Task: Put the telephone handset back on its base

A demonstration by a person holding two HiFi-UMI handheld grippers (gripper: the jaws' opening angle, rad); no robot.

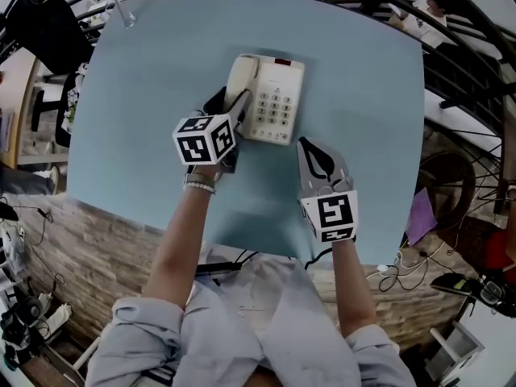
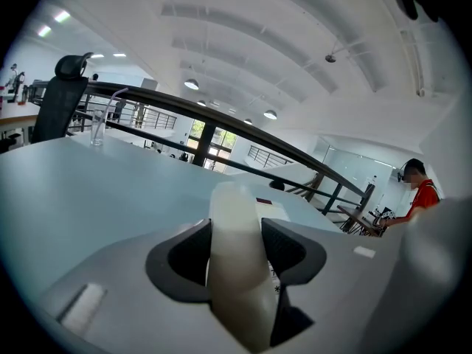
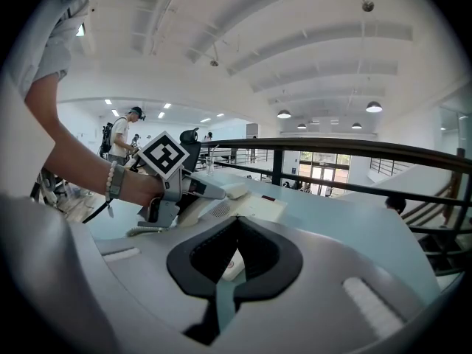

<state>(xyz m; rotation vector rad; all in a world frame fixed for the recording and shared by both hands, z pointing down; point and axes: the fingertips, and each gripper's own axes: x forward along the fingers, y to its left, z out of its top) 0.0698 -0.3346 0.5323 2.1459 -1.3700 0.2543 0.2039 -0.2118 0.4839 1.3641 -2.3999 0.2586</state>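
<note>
While the left gripper (image 1: 232,107) pinches the handset (image 2: 234,271) between its fingers to seat it on the base (image 1: 278,107), the right gripper (image 3: 236,227) idles, fingers closed.

Only legible char: "*" key (image 2: 278,289) on phone's keypad (image 1: 278,110), seen in left gripper view just beside handset (image 2: 236,257). Other keypad digits in head view too small to read.

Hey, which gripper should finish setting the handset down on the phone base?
Left. The left gripper has its jaws closed on the handset, which lies along the left side of the base. The right gripper is shut on nothing, near the base's front corner.
</note>
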